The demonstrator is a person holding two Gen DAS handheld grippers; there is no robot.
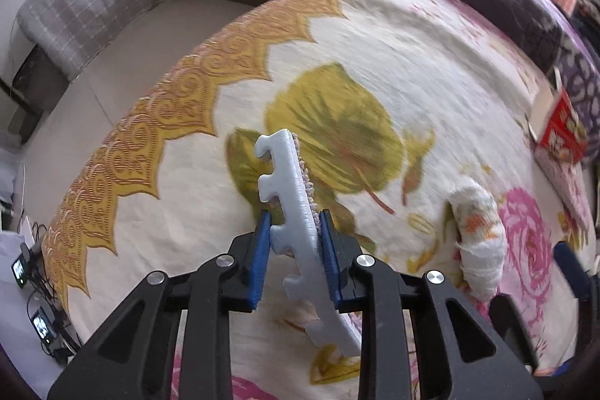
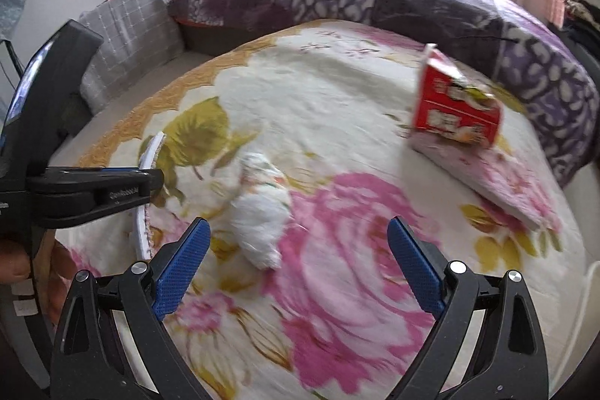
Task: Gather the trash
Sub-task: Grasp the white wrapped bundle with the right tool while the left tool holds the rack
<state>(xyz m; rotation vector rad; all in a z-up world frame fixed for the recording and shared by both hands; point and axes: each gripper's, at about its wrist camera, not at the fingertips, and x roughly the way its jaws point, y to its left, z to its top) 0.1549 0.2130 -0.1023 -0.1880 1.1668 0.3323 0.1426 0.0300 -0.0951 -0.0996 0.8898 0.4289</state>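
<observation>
Blue pads of the left gripper pinched the foam strip, while the right gripper gaped wide, best centred over the crumpled tissue before closing.

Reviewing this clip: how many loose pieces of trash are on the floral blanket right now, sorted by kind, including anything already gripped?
Foam puzzle-mat strip, clamped in the left gripper: 1
Crumpled white wad, on the blanket ahead of the open right gripper: 1
Red carton, lying on a flat pink piece: 1
Flat pink piece: 1
Total: 4
</observation>
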